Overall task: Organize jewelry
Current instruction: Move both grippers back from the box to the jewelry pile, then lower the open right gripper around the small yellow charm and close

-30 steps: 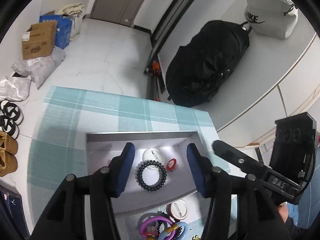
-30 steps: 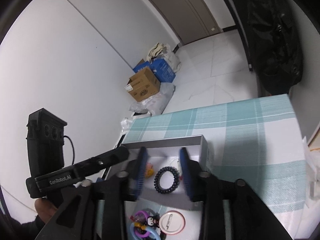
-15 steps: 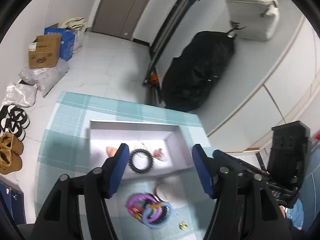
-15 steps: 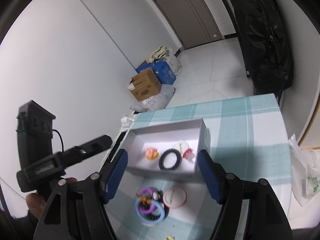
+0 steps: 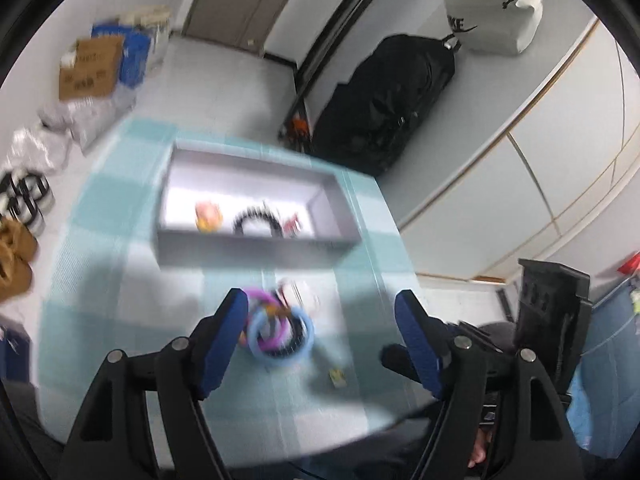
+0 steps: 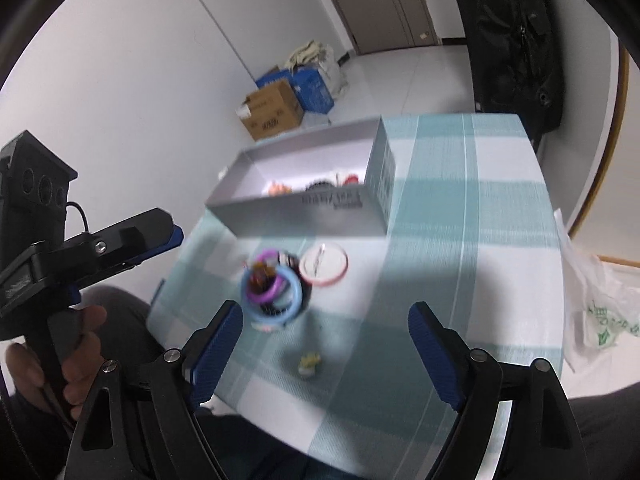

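A grey open box (image 5: 256, 248) (image 6: 304, 216) sits on the teal checked tablecloth. Inside lie a black bead bracelet (image 5: 256, 222), an orange piece (image 5: 208, 216) and a small red piece (image 5: 292, 224). In front of the box lies a pile of purple, blue and black rings (image 5: 276, 332) (image 6: 272, 292) beside a round white badge (image 6: 323, 267). A small yellow piece (image 6: 309, 362) (image 5: 336, 376) lies nearer me. My left gripper (image 5: 322, 320) hangs above the pile, jaws opening, nothing between them. My right gripper (image 6: 326, 334) is held back over the near cloth, jaws opening and empty.
A black bag (image 5: 384, 100) and a white bag (image 5: 492, 4) stand past the table's far right. Cardboard and blue boxes (image 6: 280, 108) sit on the floor with shoes (image 5: 16, 248). A plastic bag (image 6: 596, 312) lies off the table's right edge.
Both grippers pulled back from over the box toward the near table edge, and their jaws spread wider. The black bracelet stays in the box.
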{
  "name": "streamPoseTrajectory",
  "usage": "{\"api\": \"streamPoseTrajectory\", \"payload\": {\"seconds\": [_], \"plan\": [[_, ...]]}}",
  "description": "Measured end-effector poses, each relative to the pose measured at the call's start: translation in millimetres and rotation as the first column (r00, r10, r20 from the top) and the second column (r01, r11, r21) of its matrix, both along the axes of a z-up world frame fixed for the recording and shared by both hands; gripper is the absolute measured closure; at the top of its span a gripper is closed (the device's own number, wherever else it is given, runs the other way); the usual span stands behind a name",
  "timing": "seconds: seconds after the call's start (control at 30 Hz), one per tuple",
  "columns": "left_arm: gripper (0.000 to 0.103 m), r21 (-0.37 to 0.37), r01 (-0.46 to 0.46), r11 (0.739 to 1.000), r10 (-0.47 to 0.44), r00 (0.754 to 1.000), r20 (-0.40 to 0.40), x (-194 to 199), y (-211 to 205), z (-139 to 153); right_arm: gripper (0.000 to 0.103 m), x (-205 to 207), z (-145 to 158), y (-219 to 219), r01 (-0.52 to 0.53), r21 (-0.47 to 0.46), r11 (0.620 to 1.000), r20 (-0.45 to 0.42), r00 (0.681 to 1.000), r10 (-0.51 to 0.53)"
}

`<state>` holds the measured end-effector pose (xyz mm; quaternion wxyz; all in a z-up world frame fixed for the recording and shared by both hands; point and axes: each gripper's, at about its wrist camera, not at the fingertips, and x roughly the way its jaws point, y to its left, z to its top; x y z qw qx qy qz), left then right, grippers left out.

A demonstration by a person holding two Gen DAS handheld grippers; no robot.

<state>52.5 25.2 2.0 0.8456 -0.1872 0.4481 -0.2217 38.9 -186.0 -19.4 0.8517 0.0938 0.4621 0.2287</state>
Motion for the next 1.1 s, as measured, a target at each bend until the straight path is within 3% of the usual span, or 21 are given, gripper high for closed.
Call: {"api": "streamPoseTrajectory", "payload": {"seconds": [0.1,0.3,0.43,0.77,0.97,1.1], "plan": [[0.031,-0.013,-0.007,1.000,0.006,0.999,-0.047,-2.1,4.6,-9.6,0.018,-5.6,-4.3,7.0,-0.040,-0.017,0.999,-0.011,0.999,0.040],[0.027,-0.054,0.004,0.999,-0.006,0.999,-0.044,-11.0,7.1,-12.5,0.021,-15.9,-18.0,27.0,-0.130,-0.079,0.988,-0.028,0.991,0.128],[0.021,-0.062,-0.024,0.998,0.021,0.999,-0.049,-11.1,10.0,-13.7,0.049,-14.0,-30.2,37.3,-0.173,-0.096,0.980,-0.068,0.984,0.167],[0.021,-0.031,-0.112,0.993,0.110,0.991,-0.073,-9.2,24.7,-24.2,0.066,-13.8,-37.7,53.3,-0.189,-0.183,0.965,-0.056,0.982,0.182],[0.021,-0.039,-0.124,0.992,0.120,0.990,-0.080,-8.5,29.7,-28.1,0.089,-17.1,-39.3,55.8,-0.178,-0.224,0.958,-0.044,0.984,0.172],[0.021,-0.036,-0.130,0.991,0.127,0.989,-0.078,-7.7,31.2,-27.7,0.089,-18.1,-39.3,54.7,-0.179,-0.224,0.958,-0.045,0.984,0.174]]}}
